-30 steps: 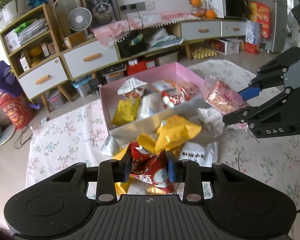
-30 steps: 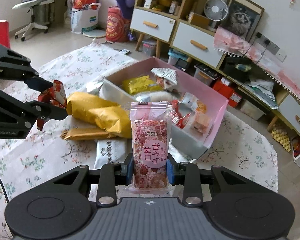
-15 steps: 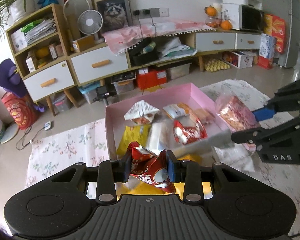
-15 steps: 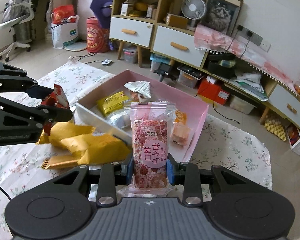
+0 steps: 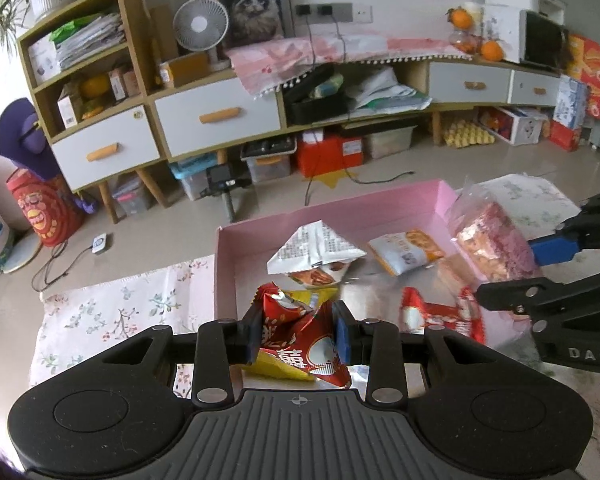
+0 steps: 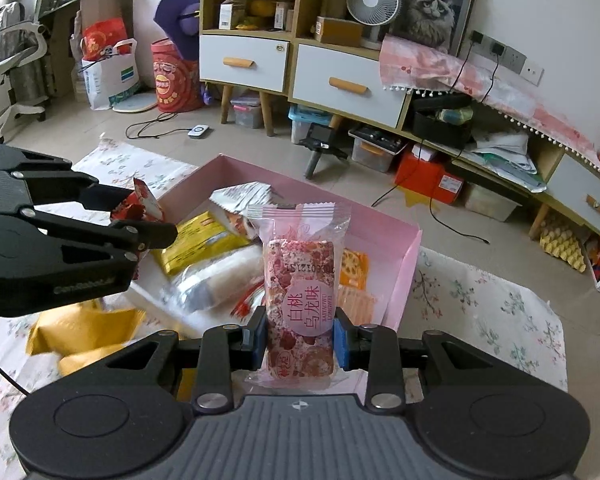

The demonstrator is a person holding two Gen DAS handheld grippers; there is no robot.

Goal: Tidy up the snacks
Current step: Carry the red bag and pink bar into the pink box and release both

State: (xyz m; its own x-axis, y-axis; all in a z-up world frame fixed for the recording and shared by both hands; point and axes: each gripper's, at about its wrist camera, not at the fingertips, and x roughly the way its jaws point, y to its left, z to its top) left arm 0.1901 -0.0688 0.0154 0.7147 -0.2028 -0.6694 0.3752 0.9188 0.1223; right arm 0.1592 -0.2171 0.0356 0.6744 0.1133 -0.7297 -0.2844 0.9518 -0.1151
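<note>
The yellow bags (image 6: 80, 332) on the flowered cloth (image 6: 500, 320) are blurry, and the left gripper (image 5: 296, 338) hides part of them in the right view. The red pack lying in the pink box (image 5: 340, 210) is blurry too, so its print cannot be read. Half a second ago both grippers were nearer the front edge of the box; now they have moved forward, over the box. In the left view the yellow bags have gone out of sight, and more of the floor shows behind the box. The left gripper is squeezed on a crinkled red bag (image 5: 300, 340), with its blue pads pressed on both sides. The red bag hangs above the box's near left corner. The right gripper (image 6: 300, 340) is squeezed on a pink bar (image 6: 300, 296) in a clear wrap, held upright above the right side of the box. Inside the box lie a white pack (image 5: 316, 246), a yellow pack (image 6: 196, 240) and more snacks.
</note>
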